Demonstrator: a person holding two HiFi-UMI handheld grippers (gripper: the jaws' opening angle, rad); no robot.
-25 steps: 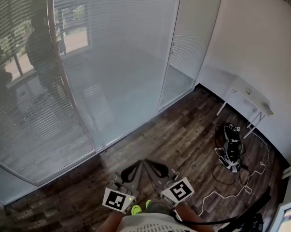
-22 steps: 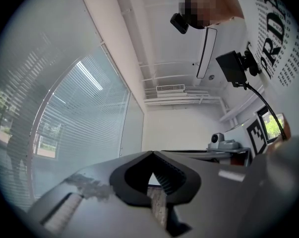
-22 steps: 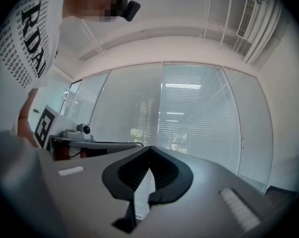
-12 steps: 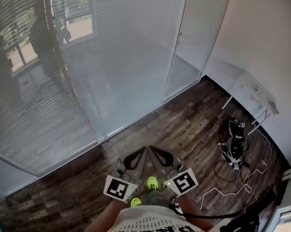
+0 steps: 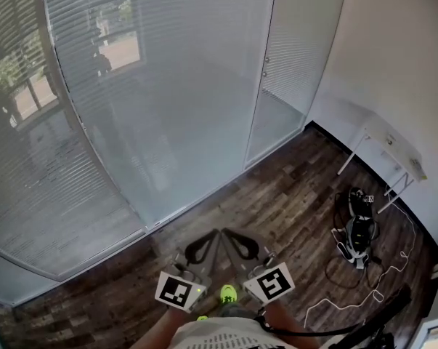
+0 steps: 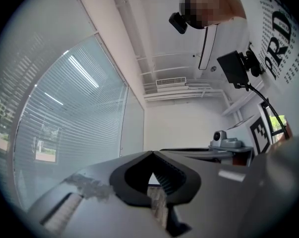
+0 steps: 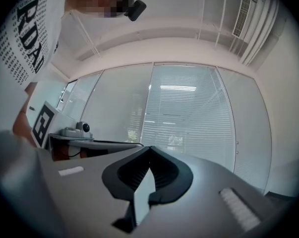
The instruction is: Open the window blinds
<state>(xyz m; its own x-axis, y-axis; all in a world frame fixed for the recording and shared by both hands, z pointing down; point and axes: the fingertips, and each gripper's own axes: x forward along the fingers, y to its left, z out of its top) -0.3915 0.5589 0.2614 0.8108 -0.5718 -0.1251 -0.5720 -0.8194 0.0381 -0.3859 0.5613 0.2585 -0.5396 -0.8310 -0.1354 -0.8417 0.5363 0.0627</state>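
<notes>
**A:** How far had the job got?

**B:** Nowhere yet, by my reading. The window blinds hung fully down, slats turned shut, across the glass wall from nine o'clock round to twelve. Nothing touched them, and I couldn't make out a cord or wand.

**A:** And the grippers?

**B:** Both sat low at six o'clock, side by side and well apart from the blinds. The left gripper had its jaws pressed together on nothing. The right gripper was the same, tips meeting and empty.

**A:** So what remained?

**B:** All of it, I'd say: closing in on the glass, finding the control, working it.

**A:** The surface and the room?

**B:** A small white surface on thin legs stood at three o'clock against the white wall. It looked nearly bare. The floor was dark wood plank. At four o'clock lay a bundle of dark gear, and a white cable trailed from it toward five.
</notes>
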